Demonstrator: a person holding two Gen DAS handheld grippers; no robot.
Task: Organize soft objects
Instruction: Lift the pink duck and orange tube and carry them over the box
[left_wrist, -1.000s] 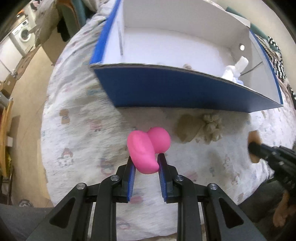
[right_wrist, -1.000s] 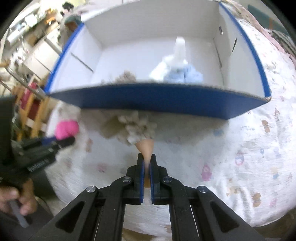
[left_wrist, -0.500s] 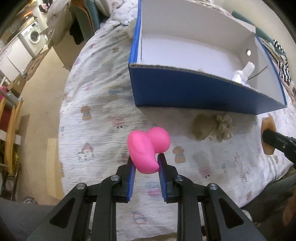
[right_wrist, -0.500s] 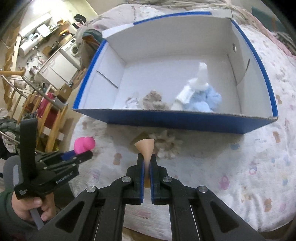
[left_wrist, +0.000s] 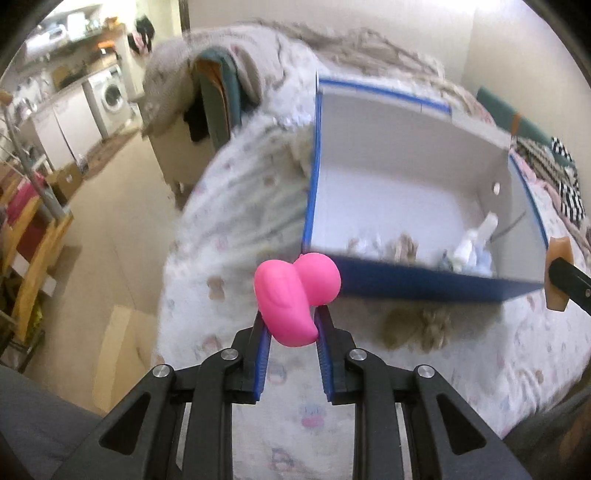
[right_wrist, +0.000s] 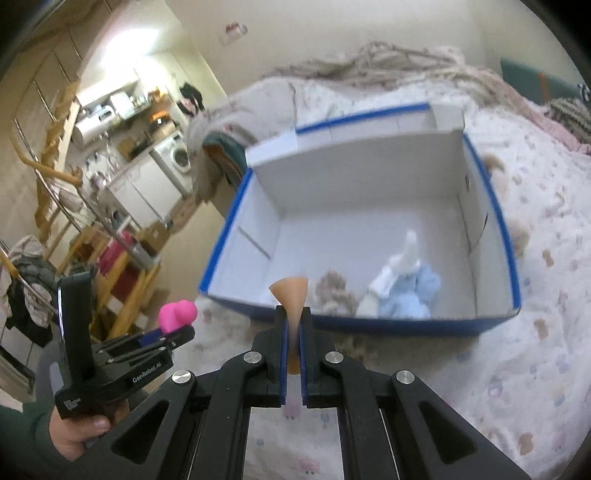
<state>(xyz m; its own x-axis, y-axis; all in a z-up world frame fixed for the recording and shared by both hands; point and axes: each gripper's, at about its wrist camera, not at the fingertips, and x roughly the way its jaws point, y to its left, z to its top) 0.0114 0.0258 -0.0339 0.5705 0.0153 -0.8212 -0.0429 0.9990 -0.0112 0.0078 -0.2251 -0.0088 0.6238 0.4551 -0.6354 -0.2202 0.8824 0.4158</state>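
The left gripper (left_wrist: 291, 325) pinches a pink toy (left_wrist: 295, 299) between its blue-padded fingers (left_wrist: 263, 350). The toy is smooth and rubbery, made of two rounded lobes, and only its lower tip sits between the pads while the rest bulges out above them. From the right wrist view the same gripper (right_wrist: 173, 334) shows at the left, held by a hand (right_wrist: 79, 430) in a dark green sleeve, the pink toy (right_wrist: 176, 314) poking up from its tips.

The right gripper (right_wrist: 293, 325) has its fingers (right_wrist: 282, 354) pressed nearly together on a thin tan piece (right_wrist: 290, 295), flat and flexible-looking, that flares into a funnel shape above the pads. In the left wrist view that tan piece (left_wrist: 558, 273) appears at the right edge.

Both are held above the near edge of a bed covered with a white quilt (right_wrist: 517, 354) printed with small pastel figures. On the bed stands a cardboard box (right_wrist: 354, 328), blue outside and white inside, open at the top. Inside it, near the front wall, lie a fluffy light-blue and white bundle (right_wrist: 406, 288) and a fuzzy beige item (right_wrist: 334, 288). Another beige tufted item (left_wrist: 417, 325) lies on the quilt just in front of the box.
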